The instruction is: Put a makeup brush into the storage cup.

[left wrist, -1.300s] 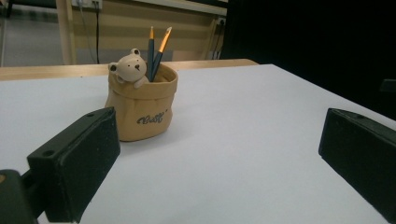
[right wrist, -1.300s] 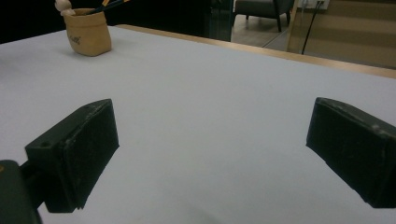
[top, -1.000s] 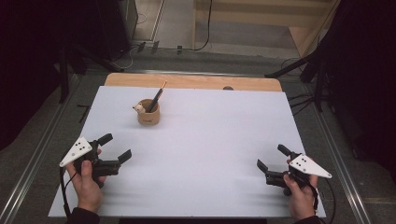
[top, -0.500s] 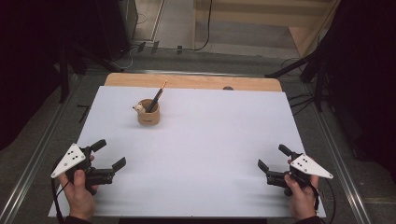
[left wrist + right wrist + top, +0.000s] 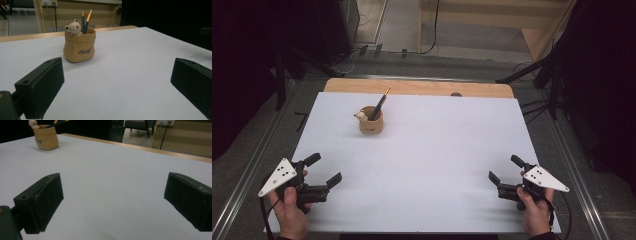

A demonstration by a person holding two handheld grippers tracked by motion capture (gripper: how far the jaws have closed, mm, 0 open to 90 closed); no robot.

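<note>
A tan sack-shaped pen holder (image 5: 371, 121) with a small bear figure on its rim stands upright on the white table top (image 5: 437, 150), left of centre toward the back. Two pencils (image 5: 85, 18) stick out of it. The holder (image 5: 79, 44) shows ahead of my left gripper (image 5: 323, 169), which is open and empty near the front left corner. My right gripper (image 5: 504, 169) is open and empty near the front right corner; the holder (image 5: 46, 137) lies far off at its upper left.
The white sheet covers a wooden table whose bare edge (image 5: 417, 87) shows at the back. Metal rails (image 5: 259, 150) run along both sides. Dark stands and cables sit on the floor beyond.
My left gripper has drawn back toward the front left corner of the table. The right gripper has barely moved.
</note>
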